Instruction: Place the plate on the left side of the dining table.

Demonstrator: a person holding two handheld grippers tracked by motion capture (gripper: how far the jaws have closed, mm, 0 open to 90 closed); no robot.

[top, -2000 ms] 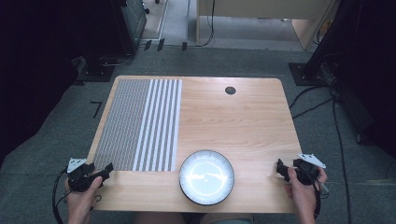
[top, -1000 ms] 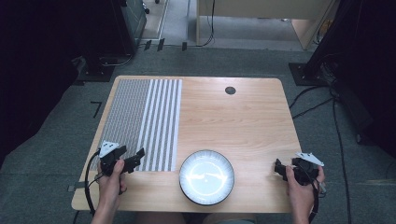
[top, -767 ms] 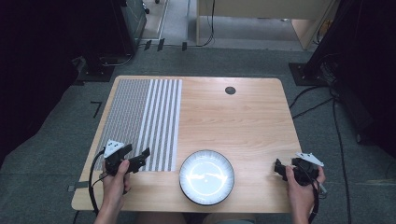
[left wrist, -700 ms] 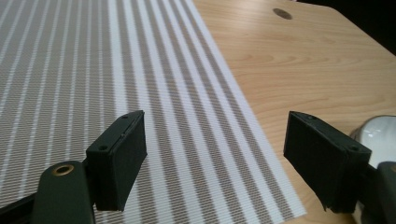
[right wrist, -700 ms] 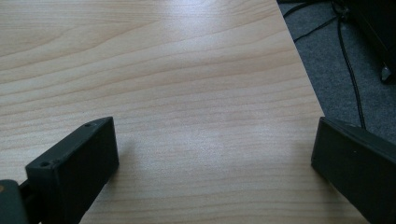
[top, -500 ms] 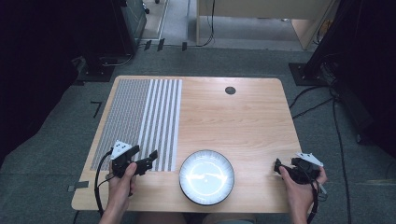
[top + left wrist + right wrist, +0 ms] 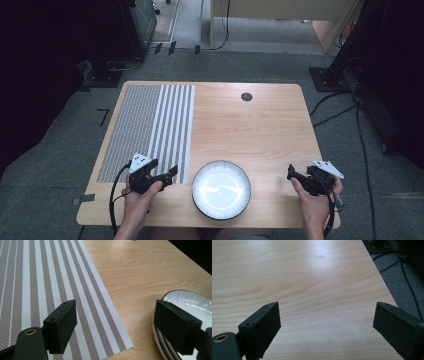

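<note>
The wooden table carries a striped placemat on its left half and a white, dark-rimmed plate at the near edge, just right of the mat's near corner. The plate lies between the hands, much nearer the left gripper, which points toward its rim. Both the left and the right gripper stand spread wide and empty.

A round grommet (dark) sits in the far tabletop.

Glossy plate, woven mat, wood table
</note>
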